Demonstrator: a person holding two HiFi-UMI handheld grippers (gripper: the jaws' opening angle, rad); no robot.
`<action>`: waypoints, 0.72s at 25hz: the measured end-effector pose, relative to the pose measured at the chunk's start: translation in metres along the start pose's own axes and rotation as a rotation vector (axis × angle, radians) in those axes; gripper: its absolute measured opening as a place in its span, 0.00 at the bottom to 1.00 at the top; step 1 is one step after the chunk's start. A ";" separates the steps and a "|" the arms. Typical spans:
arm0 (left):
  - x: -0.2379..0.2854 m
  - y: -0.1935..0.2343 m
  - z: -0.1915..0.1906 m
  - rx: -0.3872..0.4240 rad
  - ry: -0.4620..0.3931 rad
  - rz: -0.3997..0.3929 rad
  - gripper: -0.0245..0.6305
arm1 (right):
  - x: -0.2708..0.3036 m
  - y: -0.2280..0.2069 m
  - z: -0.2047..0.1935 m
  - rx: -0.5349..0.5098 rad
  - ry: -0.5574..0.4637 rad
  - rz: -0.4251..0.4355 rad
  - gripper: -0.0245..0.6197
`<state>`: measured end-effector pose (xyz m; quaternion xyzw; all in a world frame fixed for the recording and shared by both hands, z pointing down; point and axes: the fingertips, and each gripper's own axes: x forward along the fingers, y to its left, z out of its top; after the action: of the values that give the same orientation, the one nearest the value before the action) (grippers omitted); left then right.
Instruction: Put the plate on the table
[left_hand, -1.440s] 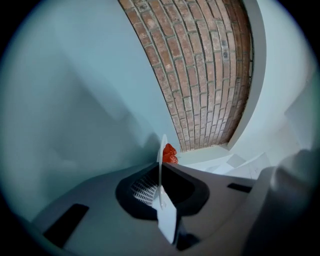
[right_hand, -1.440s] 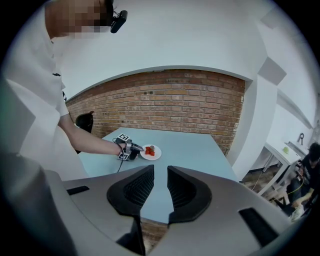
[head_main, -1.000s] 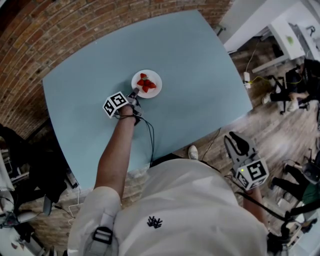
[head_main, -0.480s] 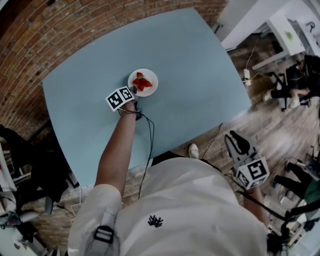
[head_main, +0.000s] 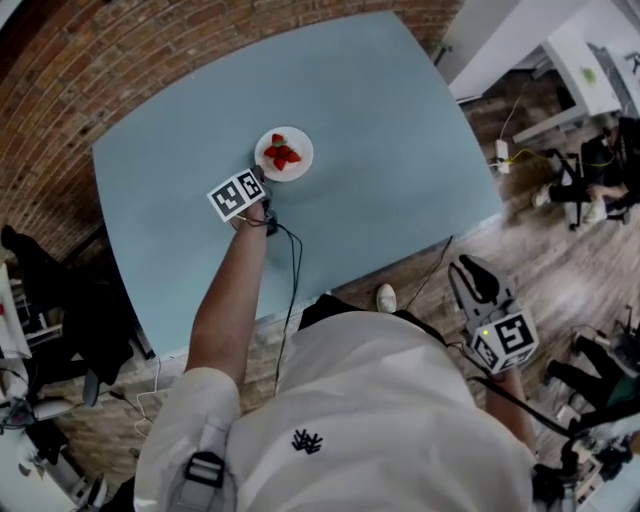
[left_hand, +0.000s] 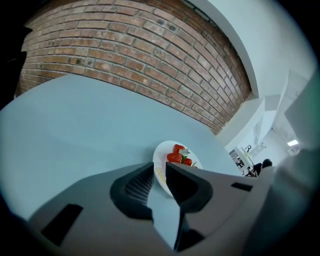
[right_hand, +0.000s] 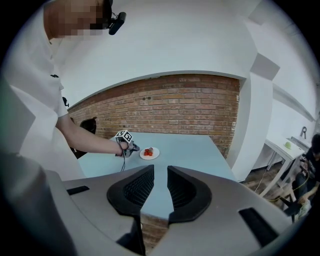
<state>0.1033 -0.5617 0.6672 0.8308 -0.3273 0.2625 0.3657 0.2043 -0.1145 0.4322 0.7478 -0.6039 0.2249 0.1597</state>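
A small white plate (head_main: 296, 142) with red strawberries (head_main: 283, 155) is at the middle of the light-blue table (head_main: 390, 120). My left gripper (head_main: 262, 176) reaches in from the near side and is shut on the plate's near rim. In the left gripper view the rim of the plate (left_hand: 162, 156) lies between the jaws of the left gripper (left_hand: 160, 171), strawberries (left_hand: 178, 156) just beyond. I cannot tell whether the plate touches the table. My right gripper (head_main: 468, 272) hangs off the table's near right side over the floor, shut and empty (right_hand: 160, 176).
A brick wall (left_hand: 130, 55) runs behind the table's far edge. A cable (head_main: 296, 270) trails from the left gripper over the near edge. White desks (head_main: 585, 70) and chairs (head_main: 585, 175) stand at the right on the wooden floor (head_main: 540, 270).
The left gripper and the plate have moved a little farther from me across the table. The right gripper has stayed where it was.
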 end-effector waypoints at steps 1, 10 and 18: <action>-0.008 -0.001 0.000 -0.004 -0.015 0.003 0.15 | 0.000 -0.001 -0.001 -0.005 -0.007 0.014 0.17; -0.106 -0.023 -0.010 -0.021 -0.153 -0.033 0.15 | -0.003 -0.011 0.000 -0.060 -0.077 0.176 0.17; -0.213 -0.078 -0.057 -0.061 -0.250 -0.130 0.08 | -0.012 -0.018 -0.002 -0.113 -0.112 0.332 0.17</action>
<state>0.0110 -0.4018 0.5236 0.8649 -0.3238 0.1228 0.3632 0.2191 -0.0992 0.4282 0.6391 -0.7385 0.1720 0.1285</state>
